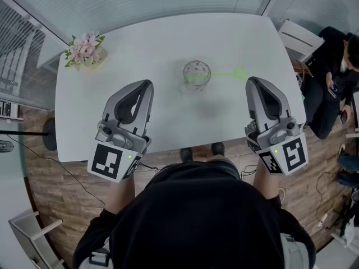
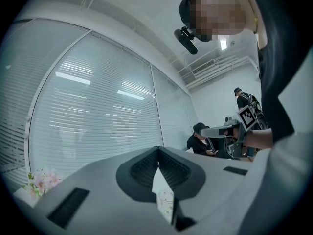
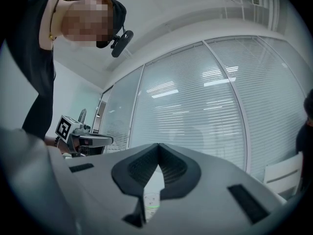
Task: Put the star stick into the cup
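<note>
A clear glass cup [image 1: 197, 73] stands near the middle of the white table [image 1: 140, 38]. A thin green star stick [image 1: 224, 74] runs from the cup out to its star [image 1: 240, 73] on the right; whether its other end is inside the cup I cannot tell. My left gripper [image 1: 147, 86] and right gripper [image 1: 252, 83] hover over the table's near edge, one on each side of the cup, both shut and empty. The cup [image 2: 166, 204] shows below the closed jaws in the left gripper view, and the cup [image 3: 151, 202] likewise in the right gripper view.
A small pot of pink flowers [image 1: 84, 50] sits at the table's far left corner. A person in dark clothes [image 1: 334, 77] sits beyond the right edge, next to a white chair [image 1: 297, 35]. Window blinds [image 3: 195, 116] line the far wall.
</note>
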A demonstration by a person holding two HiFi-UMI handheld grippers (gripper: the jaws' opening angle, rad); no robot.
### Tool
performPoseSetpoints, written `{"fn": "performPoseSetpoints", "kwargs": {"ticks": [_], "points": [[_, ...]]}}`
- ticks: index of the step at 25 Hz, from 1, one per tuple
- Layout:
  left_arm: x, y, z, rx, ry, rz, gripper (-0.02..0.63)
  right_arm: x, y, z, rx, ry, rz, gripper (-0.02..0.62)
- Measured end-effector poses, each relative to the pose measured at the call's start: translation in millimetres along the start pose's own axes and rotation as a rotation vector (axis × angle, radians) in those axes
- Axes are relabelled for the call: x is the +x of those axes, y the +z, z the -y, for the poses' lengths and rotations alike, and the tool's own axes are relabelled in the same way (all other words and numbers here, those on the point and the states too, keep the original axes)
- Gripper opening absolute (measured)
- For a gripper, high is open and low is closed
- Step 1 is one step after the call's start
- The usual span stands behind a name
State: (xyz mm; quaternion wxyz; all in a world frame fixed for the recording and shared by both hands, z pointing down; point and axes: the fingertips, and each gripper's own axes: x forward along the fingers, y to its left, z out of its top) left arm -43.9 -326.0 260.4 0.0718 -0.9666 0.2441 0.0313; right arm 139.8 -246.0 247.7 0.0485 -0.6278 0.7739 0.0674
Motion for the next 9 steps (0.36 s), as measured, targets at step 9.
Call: {"fn": "performPoseSetpoints", "kwargs": {"ticks": [9], "points": [[-0.6,0.2,-2.5,0.002,0.0,0.0,0.011,0.3,1.4,-0.8,0.014,-0.004,0.009,0.005]]}}
